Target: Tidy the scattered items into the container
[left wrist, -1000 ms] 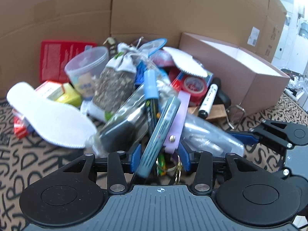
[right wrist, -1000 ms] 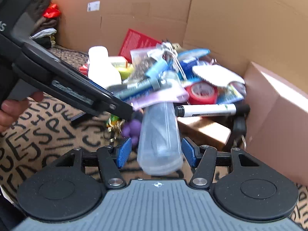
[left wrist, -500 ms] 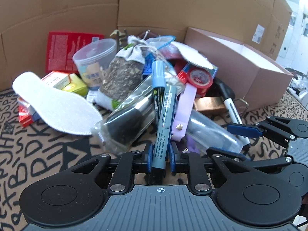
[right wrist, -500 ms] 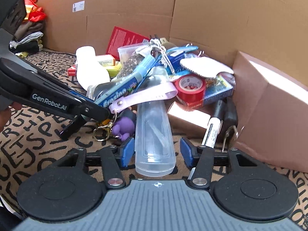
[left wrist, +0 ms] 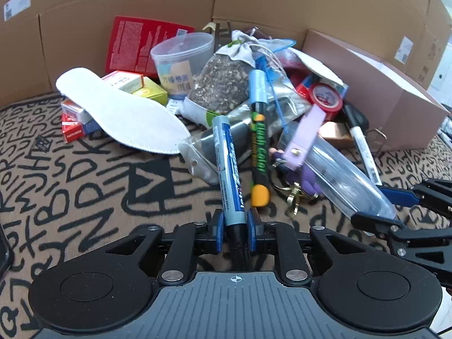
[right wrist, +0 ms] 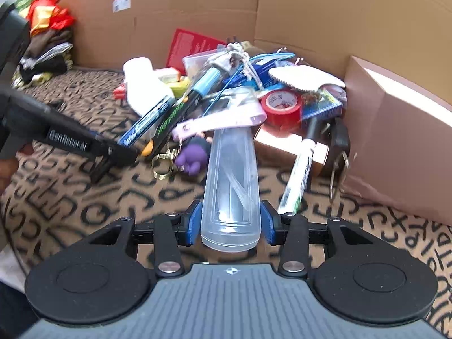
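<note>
The left gripper (left wrist: 235, 227) pinches a blue marker (left wrist: 228, 169) at the near edge of a heap of clutter on a lettered rug (left wrist: 84, 186). The right gripper (right wrist: 231, 223) clasps a clear plastic case (right wrist: 231, 186), its jaws pressed against the sides, beside a pink cardboard box (right wrist: 395, 141).

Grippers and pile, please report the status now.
Left gripper shut on blue marker. Right gripper straddles clear case, contact unclear. Pink strap lies across the case. Pink box to the right.
</note>
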